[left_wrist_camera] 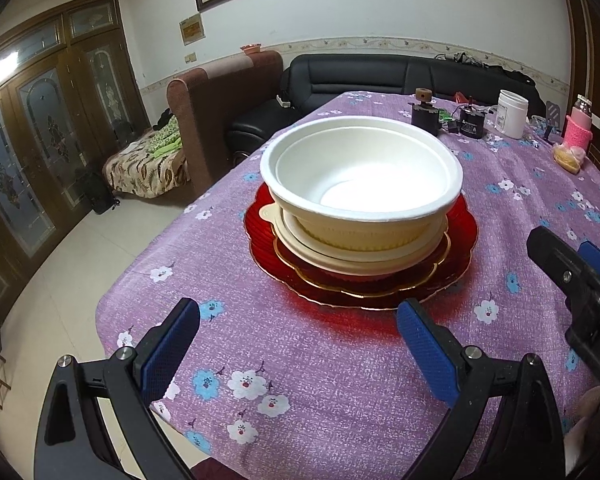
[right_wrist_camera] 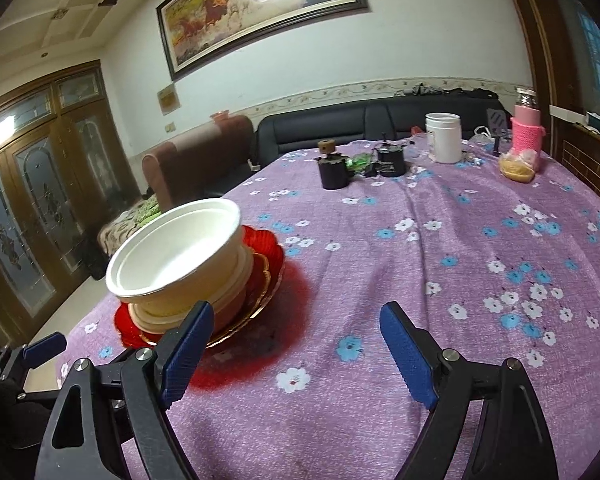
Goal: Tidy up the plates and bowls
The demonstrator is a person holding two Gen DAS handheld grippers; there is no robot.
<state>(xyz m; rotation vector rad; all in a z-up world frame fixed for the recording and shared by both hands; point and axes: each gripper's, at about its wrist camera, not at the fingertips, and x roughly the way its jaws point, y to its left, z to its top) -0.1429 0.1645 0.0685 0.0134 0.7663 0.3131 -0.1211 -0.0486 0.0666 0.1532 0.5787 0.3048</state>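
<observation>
left gripper [left_wrist_camera: 298,344]: fingers spread, empty | right gripper [right_wrist_camera: 296,344]: fingers spread, empty

A desk [right_wrist_camera: 440,264] covered by a purple floral tablecloth [left_wrist_camera: 300,360]. A red plate [left_wrist_camera: 360,280] carrying stacked dishes sits near its left edge. At the far end stand two dark containers [right_wrist_camera: 334,172], a white jar [right_wrist_camera: 443,138], a pink-wrapped bottle [right_wrist_camera: 526,132] and a bagged snack [right_wrist_camera: 518,166].

Warm ceiling light, glare inside the white bowl [left_wrist_camera: 360,178], fisheye-dark corners.
</observation>
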